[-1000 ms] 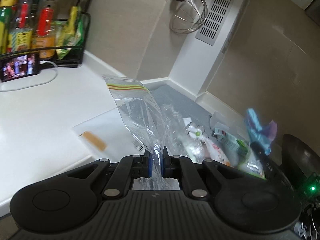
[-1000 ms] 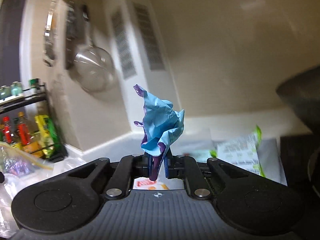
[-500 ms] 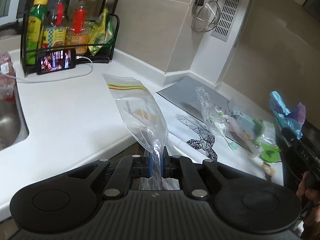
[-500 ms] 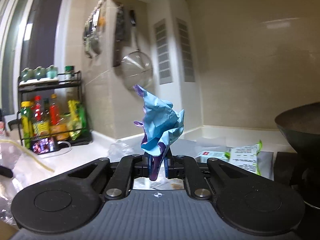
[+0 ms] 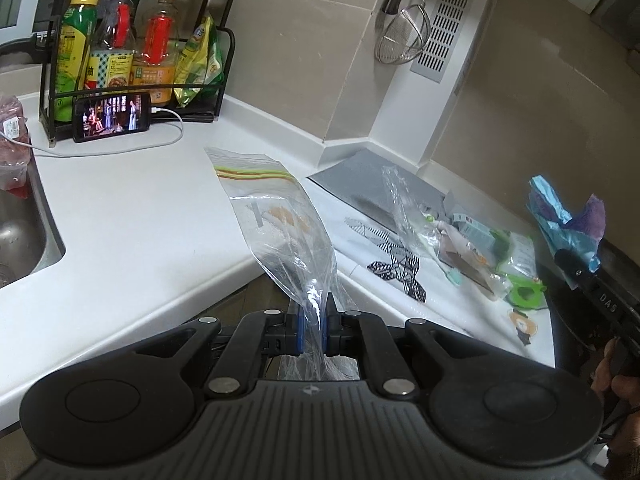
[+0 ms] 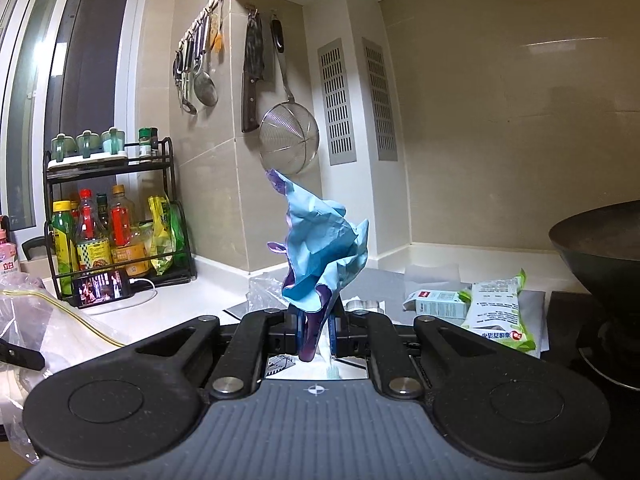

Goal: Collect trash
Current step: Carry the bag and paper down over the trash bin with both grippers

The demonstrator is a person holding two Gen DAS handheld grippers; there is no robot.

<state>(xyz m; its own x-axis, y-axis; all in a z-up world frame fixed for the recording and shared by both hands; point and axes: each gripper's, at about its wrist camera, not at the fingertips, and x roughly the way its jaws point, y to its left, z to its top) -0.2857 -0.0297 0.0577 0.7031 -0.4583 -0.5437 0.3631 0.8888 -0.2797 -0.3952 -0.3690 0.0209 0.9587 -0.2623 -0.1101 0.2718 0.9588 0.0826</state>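
Now the left gripper (image 5: 313, 330) has its jaws clamped narrow on the bottom end of a clear zip bag (image 5: 280, 232), so the bag stands up off the fingers with its striped seal at the top — mouth end farthest from the pads, which I'd judge is how you present a bag for filling. It hangs out beyond the front edge of the white counter (image 5: 132, 216), past the inner corner where the worktop bends.

Over on the right, the right gripper (image 6: 316, 332) is pinched tight on a crumpled blue-and-purple wrapper (image 6: 320, 252), held well up in the air and apart from the bag; the crumple sticks up above the pads so it can be dropped in cleanly, I'd say.

More trash waits on the counter's right-hand stretch — a loose plastic film (image 5: 404, 208), a small carton (image 5: 474, 232) and a green packet (image 5: 520, 248) on the grey mat near the back wall. Whether the seal is open, I cannot tell.
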